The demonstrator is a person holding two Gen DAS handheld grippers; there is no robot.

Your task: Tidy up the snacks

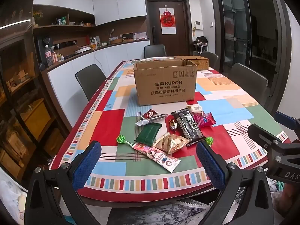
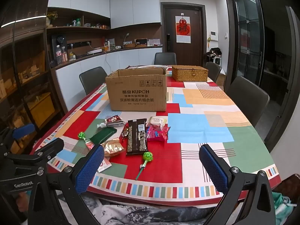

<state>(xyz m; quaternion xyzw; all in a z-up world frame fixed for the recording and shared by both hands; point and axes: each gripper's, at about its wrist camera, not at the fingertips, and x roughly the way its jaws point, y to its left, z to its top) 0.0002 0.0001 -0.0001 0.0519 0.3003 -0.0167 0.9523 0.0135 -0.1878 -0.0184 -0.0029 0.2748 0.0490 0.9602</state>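
Observation:
Several snacks lie on the table's near part: a dark chocolate bar (image 1: 187,126) (image 2: 137,136), a dark green packet (image 1: 148,133) (image 2: 103,132), a gold packet (image 1: 171,142) (image 2: 112,147), a long pink bear wrapper (image 1: 156,156), a pink packet (image 1: 204,119) (image 2: 157,133), a green lollipop (image 2: 147,157) and another (image 1: 121,138). An open KUPOH cardboard box (image 1: 165,83) (image 2: 137,91) stands behind them. My left gripper (image 1: 148,166) is open and empty over the front edge. My right gripper (image 2: 151,170) is open and empty, also at the front edge.
The table has a colourful patchwork cloth (image 1: 112,123) (image 2: 202,127). A woven lidded basket (image 2: 189,73) (image 1: 196,61) stands behind the box. Dark chairs (image 1: 90,80) (image 2: 247,97) line both sides. A counter runs along the left wall.

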